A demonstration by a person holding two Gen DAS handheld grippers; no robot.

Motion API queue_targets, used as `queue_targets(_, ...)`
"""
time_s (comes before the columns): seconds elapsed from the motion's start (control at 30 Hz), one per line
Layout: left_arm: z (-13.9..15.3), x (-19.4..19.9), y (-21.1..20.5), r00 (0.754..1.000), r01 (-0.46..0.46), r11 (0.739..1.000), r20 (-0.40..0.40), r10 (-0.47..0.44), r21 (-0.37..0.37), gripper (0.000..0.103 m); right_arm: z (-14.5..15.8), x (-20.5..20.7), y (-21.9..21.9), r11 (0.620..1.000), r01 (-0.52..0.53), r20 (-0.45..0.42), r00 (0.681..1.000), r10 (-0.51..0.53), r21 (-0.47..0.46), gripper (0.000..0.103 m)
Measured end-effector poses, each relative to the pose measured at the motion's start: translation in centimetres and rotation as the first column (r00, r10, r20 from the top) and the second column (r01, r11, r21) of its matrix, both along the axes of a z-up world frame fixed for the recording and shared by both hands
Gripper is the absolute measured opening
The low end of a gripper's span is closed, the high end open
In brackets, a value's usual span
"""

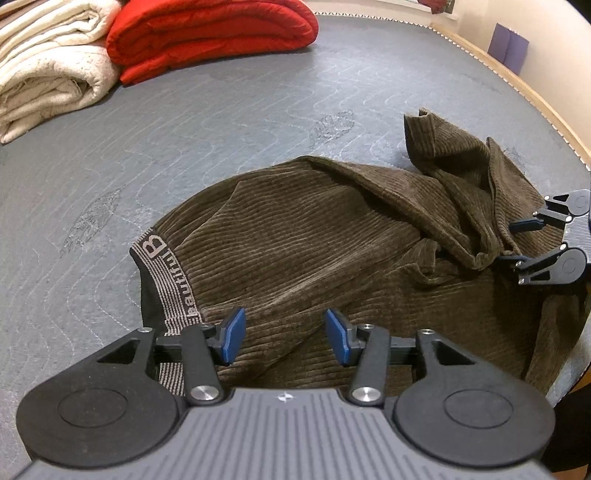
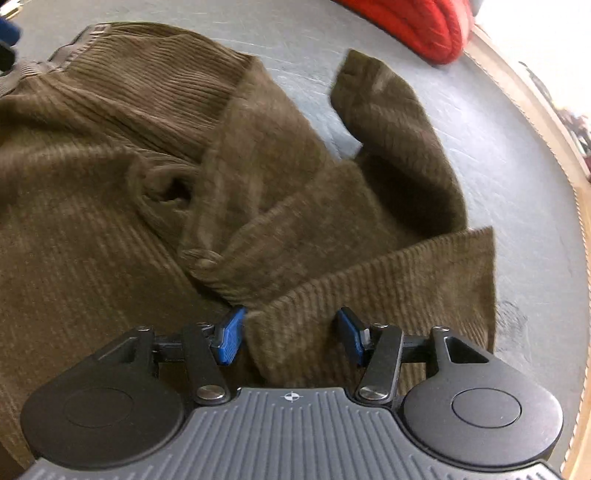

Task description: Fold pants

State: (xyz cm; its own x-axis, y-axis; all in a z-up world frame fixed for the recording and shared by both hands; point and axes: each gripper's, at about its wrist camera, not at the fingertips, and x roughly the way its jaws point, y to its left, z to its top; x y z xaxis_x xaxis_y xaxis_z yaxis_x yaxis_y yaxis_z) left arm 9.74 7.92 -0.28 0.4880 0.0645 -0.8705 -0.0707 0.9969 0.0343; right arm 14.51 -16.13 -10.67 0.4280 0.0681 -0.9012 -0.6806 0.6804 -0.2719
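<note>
Pants (image 1: 295, 236), brown corduroy, lie crumpled on grey mattress (image 1: 221, 122), toward its near right part; waistband (image 1: 168, 273) with lettering at left, legs bunched and twisted to the right, one cuff (image 1: 424, 122) sticking up. Not yet flat, so folding proper looks not yet begun; judged to be the spreading-out step. Left gripper (image 1: 285, 334) points down over the waist end just beside the waistband, blue pads apart, cloth below them but nothing pinched: open. Likely placed there to take the waist as an anchor. Right gripper (image 2: 293, 332) is over the leg end, pads apart; a ridge of leg cloth (image 2: 369, 288) rises between them, and the left pad seems to touch it, but no squeeze visible: open. Right-wrist view is blurred. From the left-wrist view the right gripper (image 1: 524, 240) reads the same, fingers spread beside the bunched leg. One hand at each end suits pulling the garment straight. Red blanket (image 1: 210, 33) and cream blanket (image 1: 48, 62) are folded at far end, well apart from the work.
</note>
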Motion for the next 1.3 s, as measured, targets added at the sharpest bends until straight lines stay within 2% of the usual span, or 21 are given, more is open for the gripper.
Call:
queue_targets(0.03,0.0,-0.1,0.0,1.000,0.000,1.000,0.001,0.000,0.000,0.054,0.2,-0.1,-0.5,1.000,0.012,0.007,1.000,-0.012,0.026,0.051)
queue_targets(0.07,0.1,-0.1,0.0,1.000,0.000,1.000,0.002,0.000,0.001,0.054,0.7,-0.2,-1.3,0.998,0.024,0.004,1.000,-0.024,0.059,0.035)
queue_targets(0.13,0.1,-0.1,-0.1,1.000,0.002,1.000,0.004,-0.002,0.000,0.054,1.6,-0.6,-2.6,0.993,0.051,0.016,0.998,-0.054,0.110,0.016)
queue_targets(0.23,0.0,-0.1,-0.4,1.000,0.005,1.000,0.004,-0.005,0.003,0.054,3.4,-1.4,-5.0,0.976,0.098,0.053,0.992,-0.110,0.194,0.015)
queue_targets(0.33,-0.1,-0.1,-0.9,1.000,0.014,1.000,0.000,-0.014,0.009,0.054,5.2,-1.9,-7.7,0.941,0.161,0.083,0.978,-0.194,0.297,0.014)
queue_targets(0.43,-0.3,-0.1,-1.3,1.000,0.026,1.000,-0.004,-0.026,0.012,0.054,7.5,-2.6,-12.9,0.863,0.261,0.081,0.942,-0.326,0.433,0.014)
queue_targets(0.5,-0.4,-0.3,-1.6,0.999,0.036,0.999,-0.006,-0.036,0.015,0.054,9.0,-3.3,-17.6,0.753,0.349,0.046,0.893,-0.448,0.558,0.014)
queue_targets(0.6,-0.3,-0.4,-1.6,0.999,0.048,0.999,-0.006,-0.048,0.013,0.054,10.2,-4.9,-26.2,0.511,0.508,-0.055,0.745,-0.665,0.693,0.014)
queue_targets(0.63,-0.3,-0.5,-1.6,0.999,0.049,0.999,-0.005,-0.049,0.011,0.054,10.1,-5.6,-28.8,0.436,0.554,-0.090,0.685,-0.723,0.709,0.014)
queue_targets(0.67,-0.2,-0.4,-1.4,0.999,0.046,0.999,-0.004,-0.046,0.008,0.054,9.7,-6.4,-31.4,0.356,0.610,-0.130,0.608,-0.783,0.708,0.014)
queue_targets(0.73,-0.2,-0.3,-1.2,0.999,0.039,0.999,-0.006,-0.039,0.002,0.054,7.9,-8.1,-36.1,0.190,0.748,-0.214,0.408,-0.887,0.636,0.014)
queue_targets(0.77,-0.3,-0.3,-1.1,0.999,0.036,0.999,-0.007,-0.036,0.002,0.054,6.6,-8.9,-38.0,0.102,0.815,-0.250,0.290,-0.924,0.571,0.014)
queue_targets(0.8,-0.3,-0.2,-1.0,0.999,0.034,0.999,-0.011,-0.034,0.005,0.054,5.2,-10.0,-40.2,-0.002,0.877,-0.280,0.151,-0.948,0.480,0.014)
queue_targets(0.83,-0.4,-0.1,-1.0,0.999,0.033,0.999,-0.014,-0.033,0.007,0.054,4.1,-10.9,-41.7,-0.074,0.911,-0.281,0.047,-0.959,0.406,0.014)
queue_targets(0.87,-0.5,-0.1,-1.0,0.999,0.033,0.999,-0.017,-0.033,0.007,0.054,3.5,-11.5,-42.9,-0.115,0.924,-0.266,-0.016,-0.964,0.364,0.014)
queue_targets(0.9,-0.5,0.0,-1.0,0.999,0.035,0.999,-0.018,-0.035,0.007,0.054,3.1,-12.1,-44.1,-0.143,0.928,-0.243,-0.059,-0.968,0.345,0.014)
queue_targets(1.0,-0.7,0.1,-1.3,0.999,0.045,0.999,-0.023,-0.045,0.010,0.054,2.4,-11.9,-45.0,-0.162,0.923,-0.211,-0.091,-0.973,0.348,0.014)
queue_targets(1.1,-0.8,0.2,-1.7,0.998,0.052,0.999,-0.026,-0.051,0.010,0.055,2.9,-10.9,-44.1,-0.116,0.933,-0.117,-0.081,-0.990,0.341,0.014)
queue_targets(1.13,-0.8,0.3,-1.8,0.998,0.054,0.999,-0.026,-0.054,0.009,0.055,3.6,-11.2,-44.1,-0.107,0.935,-0.063,-0.091,-0.994,0.338,0.014)
queue_targets(1.23,-0.9,0.3,-1.9,0.998,0.059,0.998,-0.027,-0.058,0.005,0.055,4.5,-11.4,-44.3,-0.148,0.921,0.036,-0.172,-0.984,0.361,0.013)
queue_targets(1.3,-0.9,0.4,-1.9,0.998,0.060,0.998,-0.028,-0.060,0.000,0.055,3.6,-10.8,-44.8,-0.124,0.936,0.027,-0.140,-0.990,0.331,0.013)
